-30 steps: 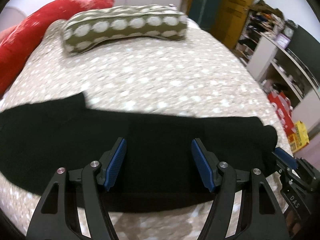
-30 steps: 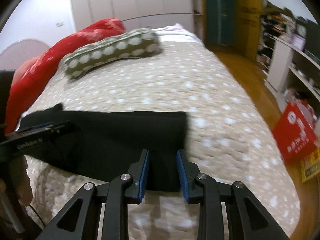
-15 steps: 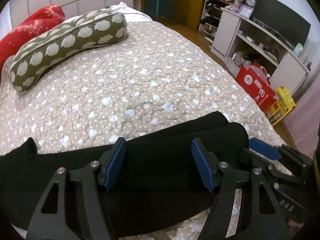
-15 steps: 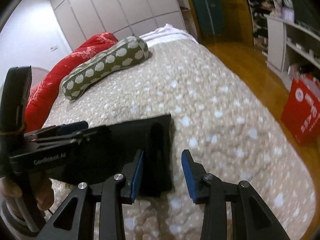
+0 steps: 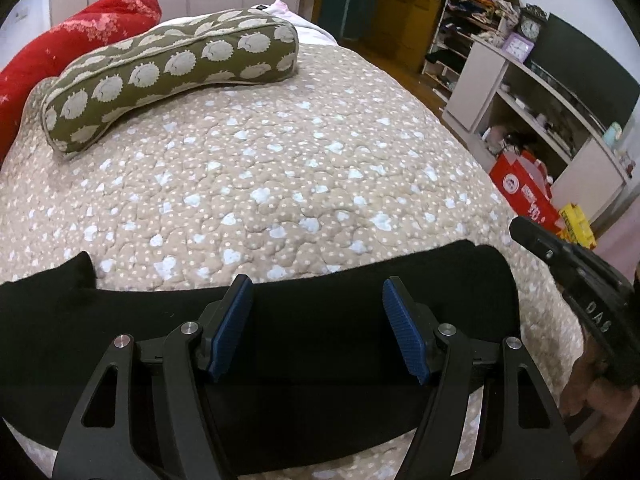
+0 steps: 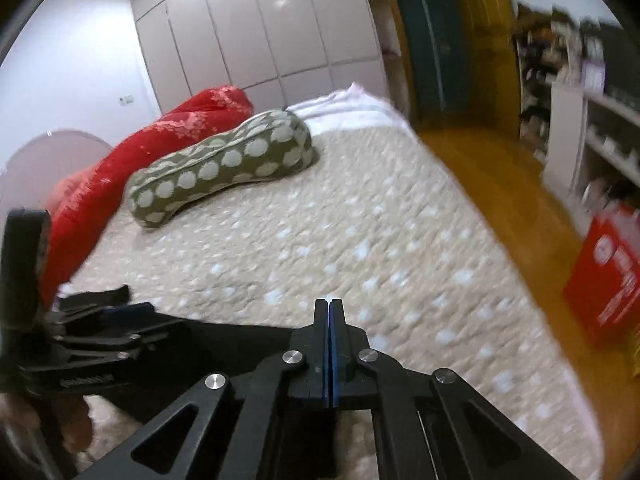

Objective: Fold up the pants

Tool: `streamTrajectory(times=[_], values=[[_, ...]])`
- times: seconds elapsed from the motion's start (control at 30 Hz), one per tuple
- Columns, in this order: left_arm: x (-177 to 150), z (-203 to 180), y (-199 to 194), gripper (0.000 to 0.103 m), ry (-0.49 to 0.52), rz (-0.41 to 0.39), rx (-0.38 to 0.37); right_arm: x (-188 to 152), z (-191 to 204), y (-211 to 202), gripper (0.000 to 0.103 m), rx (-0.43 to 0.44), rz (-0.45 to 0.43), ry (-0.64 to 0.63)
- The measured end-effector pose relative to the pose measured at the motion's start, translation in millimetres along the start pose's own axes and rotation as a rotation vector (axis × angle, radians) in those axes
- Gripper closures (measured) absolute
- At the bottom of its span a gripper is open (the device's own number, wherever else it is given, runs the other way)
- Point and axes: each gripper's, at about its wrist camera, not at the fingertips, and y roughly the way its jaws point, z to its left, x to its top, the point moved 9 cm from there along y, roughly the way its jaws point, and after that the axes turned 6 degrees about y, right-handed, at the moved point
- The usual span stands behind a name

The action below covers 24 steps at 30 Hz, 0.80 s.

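The black pants [image 5: 320,344] lie folded in a long band across the near edge of the bed. My left gripper [image 5: 318,304] is open and empty, its blue pads spread just above the middle of the band. My right gripper [image 6: 329,312] is shut with nothing between its pads, lifted off the right end of the pants [image 6: 240,344]. The right gripper's body [image 5: 580,280] shows at the right edge of the left wrist view, and the left gripper [image 6: 92,340] at the lower left of the right wrist view.
The bed has a beige dotted quilt [image 5: 280,168]. A green hedgehog-print pillow [image 5: 168,76] and a red cushion [image 5: 72,36] lie at its head. Right of the bed are wooden floor [image 6: 500,200], white shelves [image 5: 532,92] and a red box [image 5: 524,188].
My right gripper has closed from partly open and pulled up and back off the right end of the pants. My left gripper stayed open over the pants and its view swung right.
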Motion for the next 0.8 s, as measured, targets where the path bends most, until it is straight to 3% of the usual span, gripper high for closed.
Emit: streamTrajectory(times=[0.1,0.2,0.27,0.33,0.4,0.43,0.47,0.5,0.63,0.7,0.8], values=[[0,-6,2,0.035,0.024,0.007,0.005,-15,-14,12,0.103,0.008,0.088,0.065],[1,-8,0,0.035,0.036,-0.008,0.014,-20,-17,-3,0.094,0.063,0.072,0.099],[1,-8,1,0.035,0.032,-0.006,0.009,-24,-10,-9,0.068,0.087,0.077,0.080],[2,-8,2,0.035,0.026,-0.002,0.007,-27,0,-5,0.067,0.105,0.091,0.055],[2,-10,3,0.035,0.030,0.002,0.009,-32,10,5,0.076,0.100,0.114,0.029],[2,-12,3,0.035,0.035,0.003,0.009,-35,12,16,0.084,0.066,0.130,0.004],[3,-13,4,0.035,0.039,0.002,0.008,-35,7,26,0.084,0.002,0.130,-0.016],[5,-15,4,0.035,0.043,0.001,0.007,-36,0,34,0.084,-0.050,0.127,-0.009],[11,-27,9,0.035,0.093,0.006,-0.016,-36,-20,20,0.081,0.005,0.123,0.151],[13,-33,14,0.035,0.104,0.011,-0.024,-39,-26,6,0.080,-0.024,0.121,0.137],[21,-49,24,0.035,0.152,0.011,-0.063,-55,-20,-11,0.070,0.053,0.159,0.103]])
